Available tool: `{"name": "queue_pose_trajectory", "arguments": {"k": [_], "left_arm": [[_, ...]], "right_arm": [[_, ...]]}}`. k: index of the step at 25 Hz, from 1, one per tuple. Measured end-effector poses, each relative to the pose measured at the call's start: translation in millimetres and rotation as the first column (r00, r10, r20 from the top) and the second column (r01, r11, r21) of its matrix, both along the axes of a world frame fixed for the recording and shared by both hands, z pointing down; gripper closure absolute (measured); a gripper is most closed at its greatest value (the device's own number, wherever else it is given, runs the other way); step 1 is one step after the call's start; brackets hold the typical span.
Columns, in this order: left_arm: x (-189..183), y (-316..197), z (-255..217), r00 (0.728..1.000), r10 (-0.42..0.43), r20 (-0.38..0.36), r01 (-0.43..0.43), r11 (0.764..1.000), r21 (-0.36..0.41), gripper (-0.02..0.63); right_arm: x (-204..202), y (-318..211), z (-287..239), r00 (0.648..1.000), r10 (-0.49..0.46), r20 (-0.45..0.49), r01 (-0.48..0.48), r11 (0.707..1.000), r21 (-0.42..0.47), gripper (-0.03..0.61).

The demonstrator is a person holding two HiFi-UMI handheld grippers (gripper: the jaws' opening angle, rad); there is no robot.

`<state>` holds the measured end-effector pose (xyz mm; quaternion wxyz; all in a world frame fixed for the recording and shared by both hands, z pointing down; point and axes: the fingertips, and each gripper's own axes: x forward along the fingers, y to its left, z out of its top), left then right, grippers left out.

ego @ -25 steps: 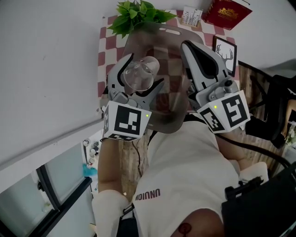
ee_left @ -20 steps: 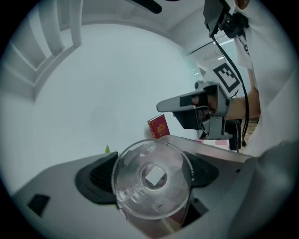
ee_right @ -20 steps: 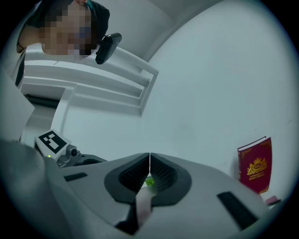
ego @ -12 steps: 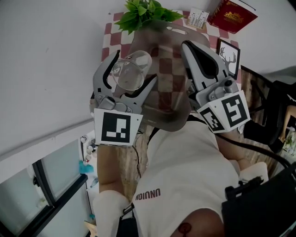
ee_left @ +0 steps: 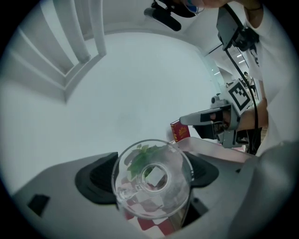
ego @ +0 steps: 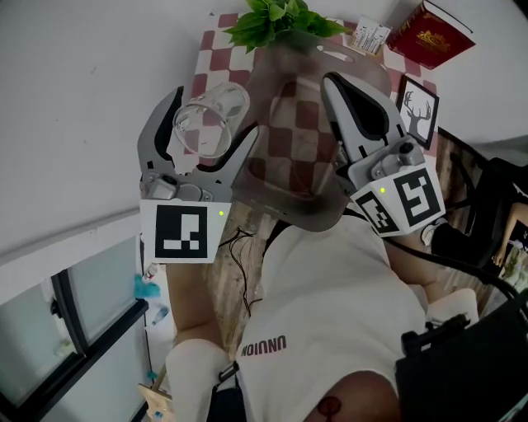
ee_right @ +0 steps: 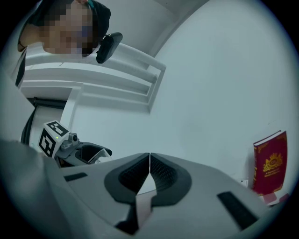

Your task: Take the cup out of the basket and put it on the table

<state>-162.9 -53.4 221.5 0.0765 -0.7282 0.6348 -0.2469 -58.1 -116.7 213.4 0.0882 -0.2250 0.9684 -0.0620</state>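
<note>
"While the left gripper (ego: 214, 115) is up in the air, where is the cup (ee_left: 152, 182)?"

"Pinched between its fingers: clear glass, base turned toward that gripper's camera, just left of the basket (ego: 289, 202), above the checked table (ego: 216, 62)."

"And the right gripper (ee_right: 149, 158)?"

"Fingers pressed together, nothing between them, over the basket's right side. A plant (ego: 285, 18) and a red book (ego: 433, 37) sit at the table's far end."

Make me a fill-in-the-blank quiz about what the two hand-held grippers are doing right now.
1. The left hand-held gripper holds a clear ___.
2. The right hand-held gripper is shut on the rim of the ___.
3. The book near the plant is ___.
Missing words: cup; basket; red.
</note>
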Motion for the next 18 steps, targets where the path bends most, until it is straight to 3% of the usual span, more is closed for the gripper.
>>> {"name": "queue_pose_trajectory", "arguments": {"k": [11, 18], "left_arm": [[-47, 25, -4, 0.987, -0.143, -0.075, 0.144, 0.990, 0.012, 0.172], [-74, 39, 5, 0.977, -0.200, -0.071, 0.201, 0.980, 0.000, 0.172]], "right_arm": [[-25, 13, 3, 0.998, -0.054, -0.014, 0.054, 0.999, 0.000, 0.560], [-37, 20, 5, 0.997, -0.077, -0.027, 0.077, 0.997, 0.000, 0.560]]}}
